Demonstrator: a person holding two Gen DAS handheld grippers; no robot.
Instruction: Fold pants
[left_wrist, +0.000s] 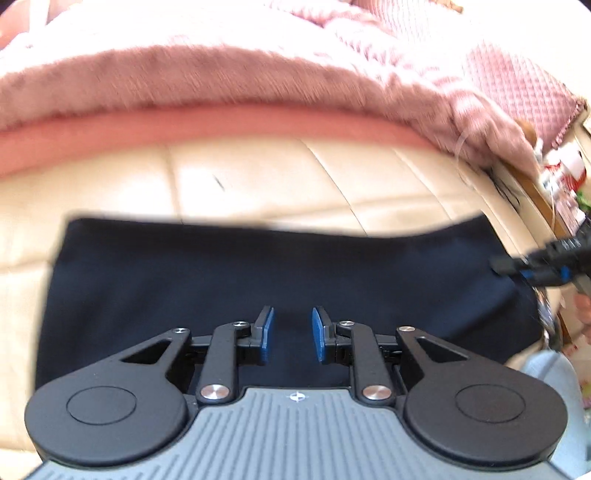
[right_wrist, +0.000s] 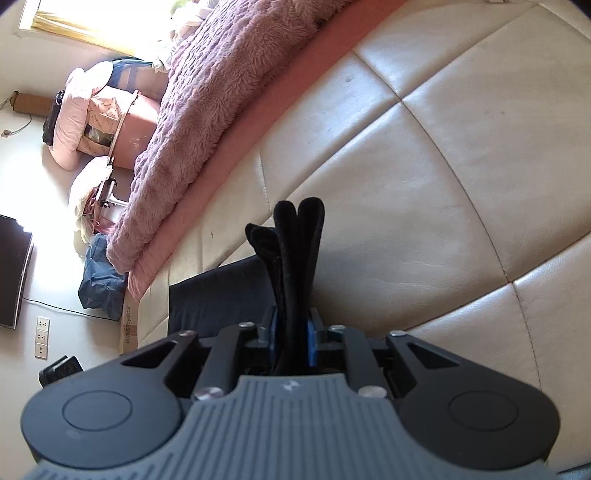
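Dark navy pants (left_wrist: 258, 266) lie flat across a cream leather cushioned surface (left_wrist: 258, 177). My left gripper (left_wrist: 293, 334) hovers over the middle of the pants, open, with nothing between its blue pads. My right gripper (right_wrist: 293, 332) is shut on a bunched fold of the pants (right_wrist: 299, 236), which sticks up past its fingertips. The rest of the pants spreads flat to its left. In the left wrist view, the right gripper (left_wrist: 517, 264) shows at the pants' right end, blurred.
A fuzzy pink blanket (left_wrist: 184, 81) runs along the far edge of the cushioned surface (right_wrist: 443, 166). In the right wrist view, the floor holds a blue garment heap (right_wrist: 101, 280), pink bedding (right_wrist: 77, 122) and a dark screen (right_wrist: 13, 269). A person's light jeans (left_wrist: 550, 387) show lower right.
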